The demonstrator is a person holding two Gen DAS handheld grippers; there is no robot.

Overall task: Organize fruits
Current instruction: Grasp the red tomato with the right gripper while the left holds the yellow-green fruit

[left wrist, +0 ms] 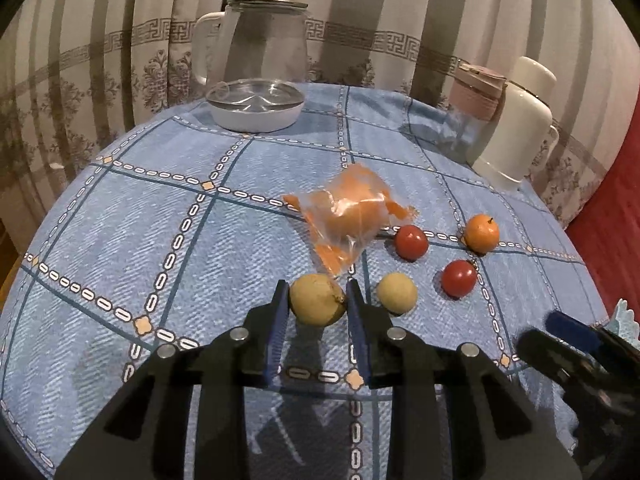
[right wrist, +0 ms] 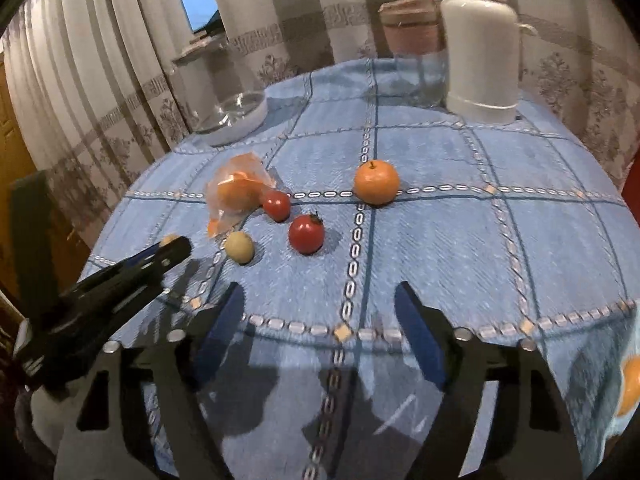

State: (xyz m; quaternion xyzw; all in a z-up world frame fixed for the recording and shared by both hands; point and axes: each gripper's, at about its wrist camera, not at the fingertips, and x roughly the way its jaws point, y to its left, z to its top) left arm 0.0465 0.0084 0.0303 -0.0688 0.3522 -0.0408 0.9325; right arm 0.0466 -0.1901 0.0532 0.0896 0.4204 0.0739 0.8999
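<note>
Tan, round fruit (left wrist: 317, 299) sits on the tablecloth (left wrist: 160, 220) between my left tongs' (left wrist: 318, 296) pads; I should squeeze gently and centred before lifting. My right tongs (right wrist: 320, 316) hang released, holding nothing.

The left black plastic two-finger gripper (left wrist: 317, 308), low in the frame's centre, has 2 angular fingers lined with ribbed dark-blue pads (left wrist: 280, 332) and 4 round silver screws (left wrist: 239, 334). The right black plastic gripper (right wrist: 320, 320) matches it: blue pads (right wrist: 420, 336), silver screws (right wrist: 463, 334), triangular cut-outs.
</note>
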